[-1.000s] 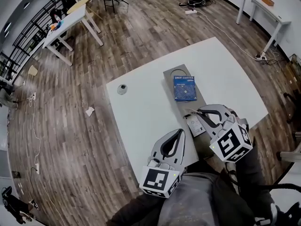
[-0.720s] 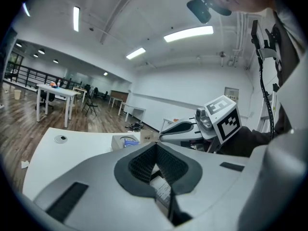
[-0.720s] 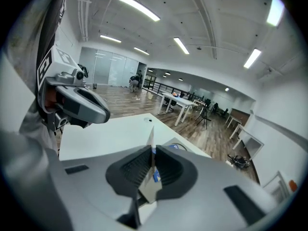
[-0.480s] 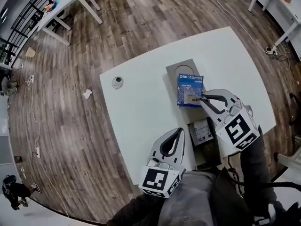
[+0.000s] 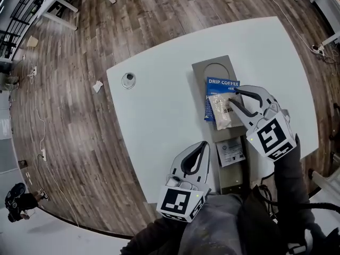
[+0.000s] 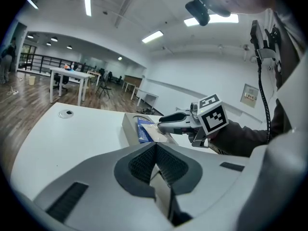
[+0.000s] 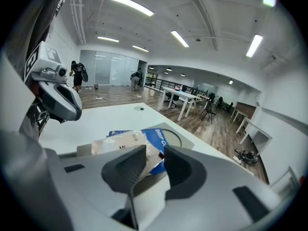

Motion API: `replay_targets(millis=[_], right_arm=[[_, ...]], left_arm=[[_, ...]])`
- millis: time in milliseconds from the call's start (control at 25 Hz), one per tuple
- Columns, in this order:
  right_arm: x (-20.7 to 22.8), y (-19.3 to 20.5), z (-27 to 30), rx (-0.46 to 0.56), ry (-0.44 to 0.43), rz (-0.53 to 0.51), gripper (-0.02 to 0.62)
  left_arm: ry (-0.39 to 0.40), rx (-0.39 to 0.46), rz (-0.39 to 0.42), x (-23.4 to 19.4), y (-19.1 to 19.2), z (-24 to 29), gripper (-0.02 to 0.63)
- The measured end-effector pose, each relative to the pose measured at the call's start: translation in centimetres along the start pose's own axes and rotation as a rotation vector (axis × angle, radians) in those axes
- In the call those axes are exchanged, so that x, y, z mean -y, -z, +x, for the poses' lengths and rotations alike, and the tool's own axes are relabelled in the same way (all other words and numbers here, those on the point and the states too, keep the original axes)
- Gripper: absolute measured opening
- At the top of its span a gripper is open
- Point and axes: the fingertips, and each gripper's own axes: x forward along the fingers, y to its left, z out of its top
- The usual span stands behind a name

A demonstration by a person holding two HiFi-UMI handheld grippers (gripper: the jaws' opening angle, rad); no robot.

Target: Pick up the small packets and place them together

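Carried onto the drip coffee pack (image 5: 222, 83), the clear packet (image 5: 219, 111) seems released between the right gripper (image 5: 234, 97) fingers, which have just been opening narrowly. Left gripper (image 5: 204, 144) fingers are together. Next, fetch the white packet (image 5: 231, 152).

open table (image 5: 159, 116) left, packets (image 5: 219, 110) crowd tray (image 5: 201, 71)

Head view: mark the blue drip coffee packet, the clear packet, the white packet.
blue drip coffee packet (image 5: 223, 83), head view, printed top band
clear packet (image 5: 220, 110), head view, middle
white packet (image 5: 231, 152), head view, middle
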Motion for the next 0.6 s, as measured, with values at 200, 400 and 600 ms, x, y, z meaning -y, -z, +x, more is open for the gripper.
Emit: replay_targets(millis=[200,400,600], right_arm=[[0.2,0.6,1.2,-0.001,0.003,0.004,0.107],[0.3,0.2,1.1,0.005,0.022,0.005,0.107],[0.2,-0.7,-0.2,0.012,0.054,-0.01,0.107]], left_arm=[[-0.019,-0.014,-0.011,-0.7,0.7,0.2,0.003],[-0.018,-0.005,-0.012,-0.7,0.7,0.0,0.003],[-0.006,0.023,0.003,-0.2,0.0,-1.0,0.003]])
